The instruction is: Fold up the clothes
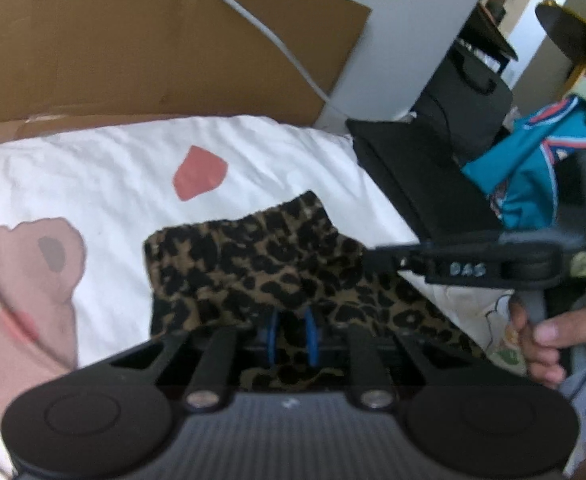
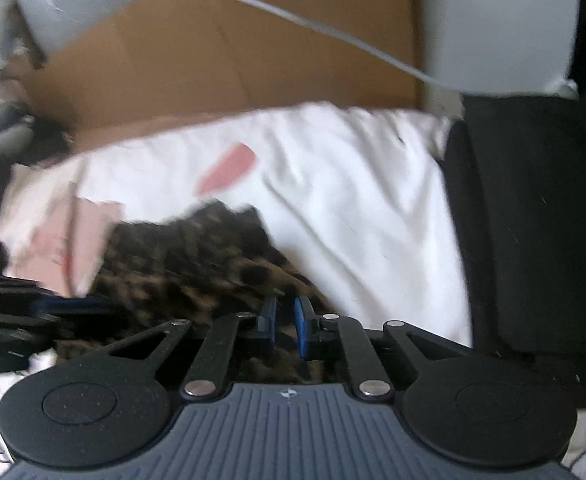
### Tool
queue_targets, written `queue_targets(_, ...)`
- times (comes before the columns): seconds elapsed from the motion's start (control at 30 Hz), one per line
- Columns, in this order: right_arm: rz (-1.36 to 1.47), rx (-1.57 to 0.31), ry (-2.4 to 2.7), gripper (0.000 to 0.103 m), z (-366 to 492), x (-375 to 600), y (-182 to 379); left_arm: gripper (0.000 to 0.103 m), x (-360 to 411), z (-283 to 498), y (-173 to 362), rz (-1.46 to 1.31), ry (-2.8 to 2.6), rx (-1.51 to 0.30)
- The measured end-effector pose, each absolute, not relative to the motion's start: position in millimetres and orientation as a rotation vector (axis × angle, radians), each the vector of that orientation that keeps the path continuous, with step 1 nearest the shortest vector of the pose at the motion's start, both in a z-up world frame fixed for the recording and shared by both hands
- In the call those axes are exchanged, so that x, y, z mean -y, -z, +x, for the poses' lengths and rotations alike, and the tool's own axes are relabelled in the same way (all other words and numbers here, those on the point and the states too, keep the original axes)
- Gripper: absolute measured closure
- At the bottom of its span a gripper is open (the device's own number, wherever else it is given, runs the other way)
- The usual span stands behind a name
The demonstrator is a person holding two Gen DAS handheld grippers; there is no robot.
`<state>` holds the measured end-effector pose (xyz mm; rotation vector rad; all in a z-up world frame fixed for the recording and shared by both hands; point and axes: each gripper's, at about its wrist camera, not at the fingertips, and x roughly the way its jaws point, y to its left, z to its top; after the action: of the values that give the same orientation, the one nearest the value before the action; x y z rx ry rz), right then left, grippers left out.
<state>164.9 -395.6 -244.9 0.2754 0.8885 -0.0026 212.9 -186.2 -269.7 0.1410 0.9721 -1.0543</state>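
Note:
A leopard-print garment (image 1: 261, 264) lies bunched on a white bed sheet (image 1: 113, 168) printed with a bear and a red patch. My left gripper (image 1: 292, 334) is at its near edge, and the blue pads stand close together with the cloth pinched between them. From the right, my right gripper (image 1: 373, 258) bites the garment's right edge, with a person's hand (image 1: 549, 336) on its handle. The blurred right wrist view shows the garment (image 2: 181, 264) with my right gripper (image 2: 285, 320) shut on a fold of it, and the left gripper (image 2: 93, 306) at the left edge.
A flat cardboard sheet (image 1: 153, 48) stands behind the bed, with a grey cable (image 1: 269, 36) running across it. Black bags or furniture (image 1: 433, 168) crowd the bed's right side. A teal garment (image 1: 533, 176) is heaped at the far right.

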Motion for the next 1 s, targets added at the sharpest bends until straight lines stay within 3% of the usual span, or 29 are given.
queue_targets(0.23,0.25,-0.893,-0.083,0.087,193,372,246,0.088,203,219,292,0.105,1.015,-1.024)
queue_targets(0.4,0.236,-0.923,-0.053,0.091,208,373,258,0.1,205,223,300,0.092,0.994,-1.034)
queue_targets(0.5,0.258,-0.933,-0.027,0.099,215,381,264,0.1,204,227,302,0.07,0.999,-1.043)
queue_targets(0.87,0.229,-0.954,0.012,0.099,220,392,271,0.1,182,244,268,0.055,0.987,-1.018)
queue_targets(1.0,0.233,-0.963,0.018,0.099,220,396,275,0.101,181,253,283,0.07,0.975,-1.058)
